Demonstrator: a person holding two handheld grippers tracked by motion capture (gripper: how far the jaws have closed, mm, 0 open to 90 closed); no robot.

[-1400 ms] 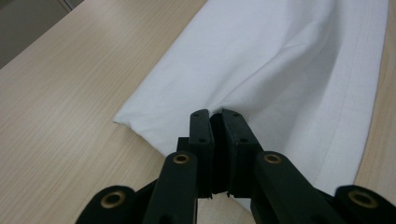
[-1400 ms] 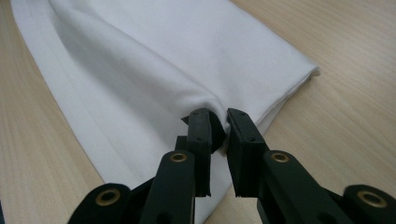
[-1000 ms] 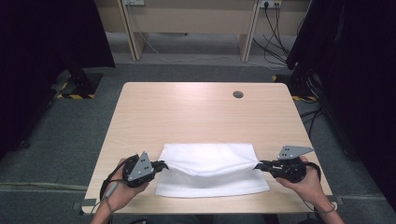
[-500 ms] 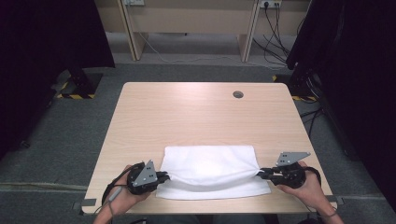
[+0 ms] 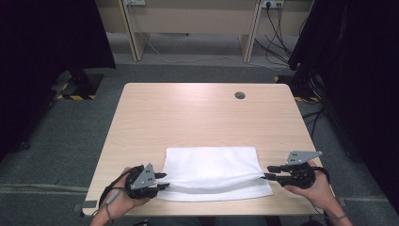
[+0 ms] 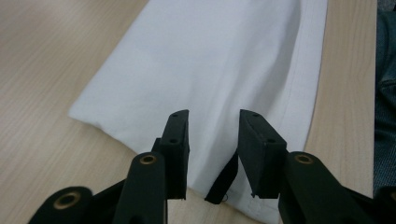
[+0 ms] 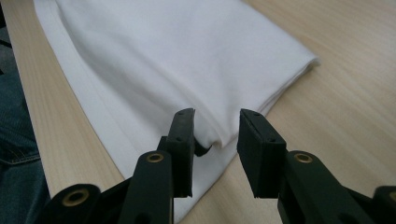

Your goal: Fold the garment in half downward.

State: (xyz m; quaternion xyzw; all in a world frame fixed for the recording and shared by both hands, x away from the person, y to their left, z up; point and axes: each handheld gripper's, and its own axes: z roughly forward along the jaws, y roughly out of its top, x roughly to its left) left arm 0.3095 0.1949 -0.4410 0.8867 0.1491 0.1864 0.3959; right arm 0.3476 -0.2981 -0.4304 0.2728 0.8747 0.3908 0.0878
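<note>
Folded white cloth (image 5: 214,172) lay at table's (image 5: 197,113) six o'clock edge, left gripper (image 5: 162,181) at nine, right gripper (image 5: 268,173) at three — both jaws just opened, narrowly parted, cloth edge between, unpressed.

No readable text, labels, brands or numbers anywhere; only unlettered yellow-black hazard stripes (image 5: 75,97) on the floor.

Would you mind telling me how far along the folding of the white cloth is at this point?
Done: the white cloth lies folded on the table, upper layer short of the near edge. In hand: the left hand-held gripper and right hand-held gripper have just been opening at its two ends, the pads clear of the fabric between them. Left: probably withdrawing both, and perhaps another fold.
</note>
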